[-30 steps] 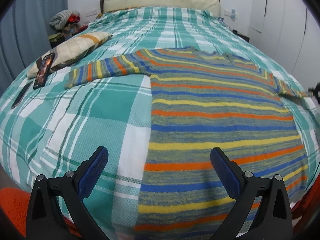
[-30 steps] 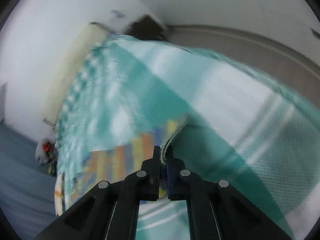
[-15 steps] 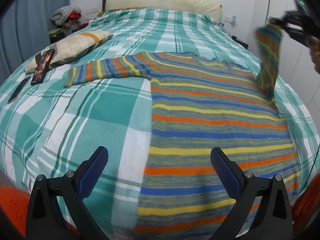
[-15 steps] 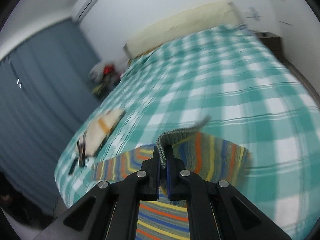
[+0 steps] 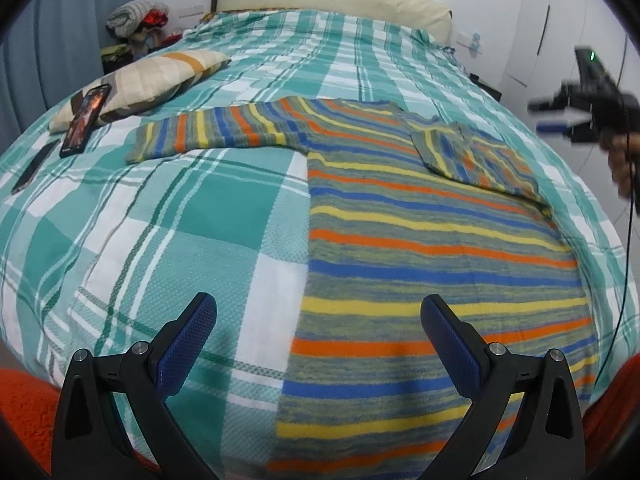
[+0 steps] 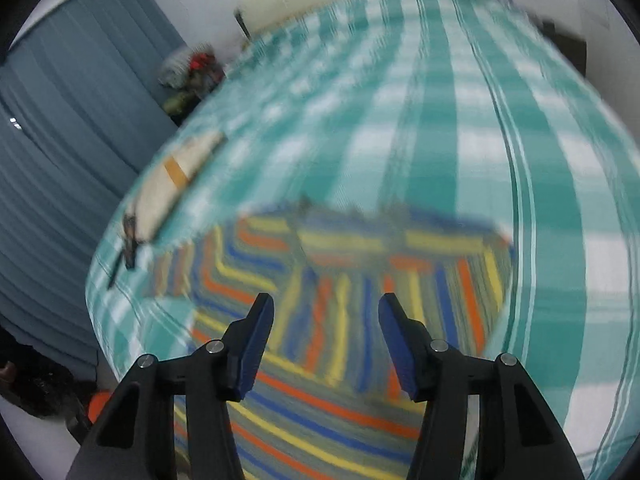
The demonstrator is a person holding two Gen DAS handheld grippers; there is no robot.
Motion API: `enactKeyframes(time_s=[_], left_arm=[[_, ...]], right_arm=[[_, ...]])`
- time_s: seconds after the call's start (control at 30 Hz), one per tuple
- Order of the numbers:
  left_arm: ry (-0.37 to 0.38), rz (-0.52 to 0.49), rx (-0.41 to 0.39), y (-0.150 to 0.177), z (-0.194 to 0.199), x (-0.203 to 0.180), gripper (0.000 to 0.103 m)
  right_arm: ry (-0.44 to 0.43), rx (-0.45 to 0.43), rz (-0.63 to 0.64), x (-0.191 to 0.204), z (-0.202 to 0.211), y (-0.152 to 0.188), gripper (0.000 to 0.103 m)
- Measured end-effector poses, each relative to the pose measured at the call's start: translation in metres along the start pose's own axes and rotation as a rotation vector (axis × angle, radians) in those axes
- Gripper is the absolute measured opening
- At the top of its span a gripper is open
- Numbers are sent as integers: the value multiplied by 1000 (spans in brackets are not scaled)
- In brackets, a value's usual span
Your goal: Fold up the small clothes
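A striped knit sweater [image 5: 432,240] in blue, orange, yellow and grey lies flat on the bed. Its left sleeve [image 5: 208,136] stretches out to the left. Its right sleeve [image 5: 476,160] lies folded across the chest. My left gripper [image 5: 318,320] is open and empty, low over the sweater's hem. My right gripper [image 6: 326,320] is open and empty, above the folded sleeve [image 6: 380,304]; it also shows in the left wrist view [image 5: 560,116] at the right, off the bed's side. The right wrist view is blurred.
The bed has a teal and white plaid cover [image 5: 160,220]. A small cushion [image 5: 152,80] with a phone [image 5: 86,120] against it lies at the left. A headboard pillow [image 5: 332,4] is at the back. Blue curtains [image 6: 60,160] hang on the left.
My right gripper carried the right sleeve over the sweater's chest, opened and let it go, then drew back to the right. My left gripper stayed open and moved slightly closer.
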State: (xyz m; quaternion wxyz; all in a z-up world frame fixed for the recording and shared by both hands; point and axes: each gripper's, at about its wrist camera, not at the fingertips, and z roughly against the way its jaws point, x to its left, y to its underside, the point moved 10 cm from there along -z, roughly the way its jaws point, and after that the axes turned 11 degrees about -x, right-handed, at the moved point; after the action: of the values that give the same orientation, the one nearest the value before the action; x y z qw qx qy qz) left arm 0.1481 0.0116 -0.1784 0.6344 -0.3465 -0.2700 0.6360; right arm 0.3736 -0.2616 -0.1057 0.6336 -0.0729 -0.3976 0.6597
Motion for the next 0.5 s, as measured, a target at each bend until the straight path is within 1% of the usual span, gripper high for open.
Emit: enactKeyframes(time_s=[0.03,0.07,0.1,0.17,0.2,0.23,0.27,0.3,0.37,0.4,0.5], left_arm=[[-2,-7,4,1,-1,-1,102],[-5,-16,7,3,-1,-3,102],[-9,-27,8,4,-1,-4,102],[-19,-53,7,7,0,-6,102],[-24,-68,5,7,2,-6,102],[-25,-79,2,8,3,-7,102],[-25,-83,-1,8,4,-7,102],[-22,-86,-4,7,5,-7,102],[-12,-83,-5,5,5,-8,102],[-7,-80,-5,4,4,-10,102],[-2,-76,-9,1,0,-12,102]], right_arm=[[9,35,-21,-12,-10,15,51],[18,48,-35,-20,-15,24,51],[32,65,-52,-31,-24,34,48],[135,117,-61,-66,-38,59,46],[212,149,-60,-86,-42,73,44],[285,188,-70,-108,-43,86,39],[331,208,-73,-123,-41,92,39],[352,205,-79,-133,-34,93,39],[387,182,-78,-146,-19,84,39],[386,165,-67,-147,-14,76,39],[322,107,-33,-136,-8,44,39]])
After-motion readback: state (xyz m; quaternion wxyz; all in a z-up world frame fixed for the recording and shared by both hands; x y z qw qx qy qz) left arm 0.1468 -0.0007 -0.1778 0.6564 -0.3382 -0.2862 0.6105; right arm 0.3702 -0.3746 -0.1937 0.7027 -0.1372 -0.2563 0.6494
